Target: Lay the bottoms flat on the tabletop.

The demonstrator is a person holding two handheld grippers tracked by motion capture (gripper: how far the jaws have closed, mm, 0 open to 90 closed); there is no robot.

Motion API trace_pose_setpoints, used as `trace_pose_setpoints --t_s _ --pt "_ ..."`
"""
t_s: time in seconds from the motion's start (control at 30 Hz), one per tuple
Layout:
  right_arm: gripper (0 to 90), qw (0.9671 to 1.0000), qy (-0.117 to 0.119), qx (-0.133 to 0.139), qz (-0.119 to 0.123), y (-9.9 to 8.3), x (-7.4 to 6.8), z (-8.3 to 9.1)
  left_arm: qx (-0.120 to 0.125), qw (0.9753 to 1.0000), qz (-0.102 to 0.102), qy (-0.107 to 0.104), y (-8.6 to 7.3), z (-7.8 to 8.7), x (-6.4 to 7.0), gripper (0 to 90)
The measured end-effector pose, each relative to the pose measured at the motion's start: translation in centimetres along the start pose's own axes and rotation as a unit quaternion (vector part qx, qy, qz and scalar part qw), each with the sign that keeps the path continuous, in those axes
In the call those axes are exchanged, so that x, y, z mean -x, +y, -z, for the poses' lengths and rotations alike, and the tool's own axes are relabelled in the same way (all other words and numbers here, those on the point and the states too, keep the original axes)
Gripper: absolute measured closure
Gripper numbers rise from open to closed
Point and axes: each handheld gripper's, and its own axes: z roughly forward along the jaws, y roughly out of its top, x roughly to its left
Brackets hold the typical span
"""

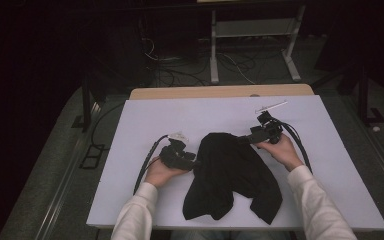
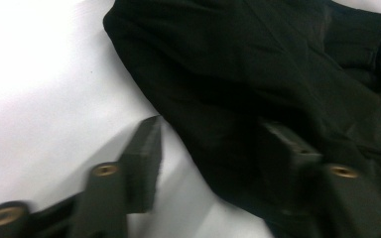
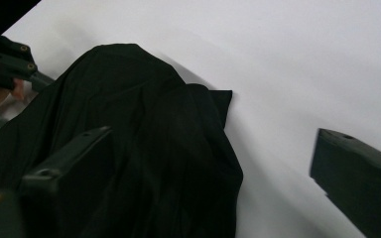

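Observation:
A crumpled black garment [image 1: 227,175] lies in the middle of the white table board [image 1: 145,120], two leg-like ends toward the person. My left gripper [image 1: 195,161] is at the garment's left edge. It stands open [image 2: 218,148], with one jaw over the bare board and the other over the black cloth [image 2: 278,74]. My right gripper [image 1: 242,140] is at the garment's far right edge. It is open wide [image 3: 213,168], one jaw over the cloth [image 3: 139,124] and the other over the white board. Neither gripper has cloth pinched between its jaws.
A small white stick-like object [image 1: 271,106] lies at the back right of the board. A wooden tabletop edge [image 1: 220,92] shows behind it. Cables and a white frame [image 1: 252,30] stand on the dark floor beyond. The left gripper [image 3: 10,59] and its hand appear in the right gripper view.

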Motion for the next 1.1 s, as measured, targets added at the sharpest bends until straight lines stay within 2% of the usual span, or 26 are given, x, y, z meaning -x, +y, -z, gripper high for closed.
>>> trace_pose_setpoints --t_s 0.03,0.1,0.23,0.33,0.37,0.4,0.47,0.5,0.63,0.83,1.1 --pt "5.8 1.0 0.0 0.0 -0.002 0.0 0.1 -0.1 0.0 1.0 0.001 0.005 0.0 0.0 0.0 57.2" --pt "9.2 1.0 0.003 0.0 -0.003 -0.1 0.3 -0.4 -0.001 1.0 0.006 -0.006 0.0 -0.2 0.0 66.8" --pt "19.6 0.9996 0.023 -0.013 -0.009 -0.3 0.6 -1.1 -0.005 0.9999 0.007 -0.014 0.1 -0.7 0.3 79.4" --pt "42.3 0.9982 0.05 -0.034 -0.002 -0.6 0.5 -1.6 -0.006 0.9998 0.008 -0.014 0.3 -0.8 0.4 84.9" --pt "57.3 0.9975 0.059 -0.039 0.0 -0.6 0.4 -1.7 -0.006 0.9999 0.006 -0.013 0.4 -0.8 0.4 86.0" --pt "66.0 0.9971 0.062 -0.043 0.0 -0.6 0.3 -1.6 -0.005 0.9998 0.01 -0.014 0.4 -0.7 0.3 87.1" --pt "80.6 0.9967 0.066 -0.048 -0.002 -0.5 0.2 -1.4 -0.011 0.9998 0.01 -0.009 0.5 -0.5 0.1 88.3" --pt "84.5 0.9965 0.068 -0.049 -0.005 -0.4 0.1 -1.2 -0.013 0.9999 0.009 -0.005 0.5 -0.4 0.0 88.5" --pt "85.8 0.9972 0.066 -0.034 -0.009 0.2 0.1 0.5 -0.005 0.9999 0.01 0.009 0.8 0.7 -0.4 88.8" --pt "86.2 0.9993 0.033 -0.018 -0.006 1.6 -0.5 3.1 0.018 0.9994 0.012 0.027 2.7 3.7 -0.9 88.8" --pt "86.3 0.9986 0.021 0.045 -0.015 3.8 -1.1 6.4 0.03 0.9978 -0.02 0.056 6.1 6.9 -0.2 88.9"
